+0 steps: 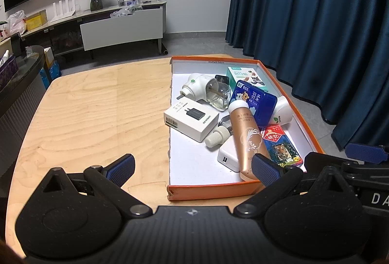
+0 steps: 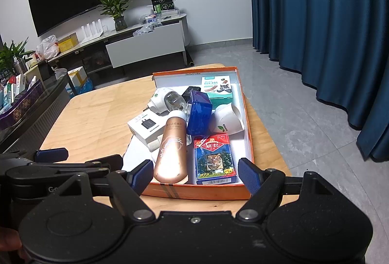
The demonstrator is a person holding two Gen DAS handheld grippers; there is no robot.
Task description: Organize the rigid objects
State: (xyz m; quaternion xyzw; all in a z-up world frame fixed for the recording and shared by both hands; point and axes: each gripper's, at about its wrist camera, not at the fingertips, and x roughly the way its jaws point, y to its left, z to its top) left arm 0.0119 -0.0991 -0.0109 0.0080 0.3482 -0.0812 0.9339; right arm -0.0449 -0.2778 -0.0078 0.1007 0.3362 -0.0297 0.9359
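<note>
Tools both gape wide and empty: left tool (image 1: 193, 168) and right tool (image 2: 195, 176) hang just short of the orange tray (image 2: 194, 192) on the table (image 1: 97, 106), rose-gold bottle (image 2: 171, 154) nearest inside.

The left gripper (image 1: 193, 166) fills the lower part of its own wrist view, jaws spread wide, one blue-padded finger (image 1: 121, 168) at lower left of centre and the other (image 1: 265, 170) at lower right, with nothing pressed between the pads. It tilts downward. The right gripper (image 2: 197, 177) sits likewise along the bottom of its own view, also tilted down and wide open, pads (image 2: 142, 175) gripping nothing. Each gripper shows in the other's view (the right one at the far right edge of the left view, the left one at the far left edge of the right view), side by side.
</note>
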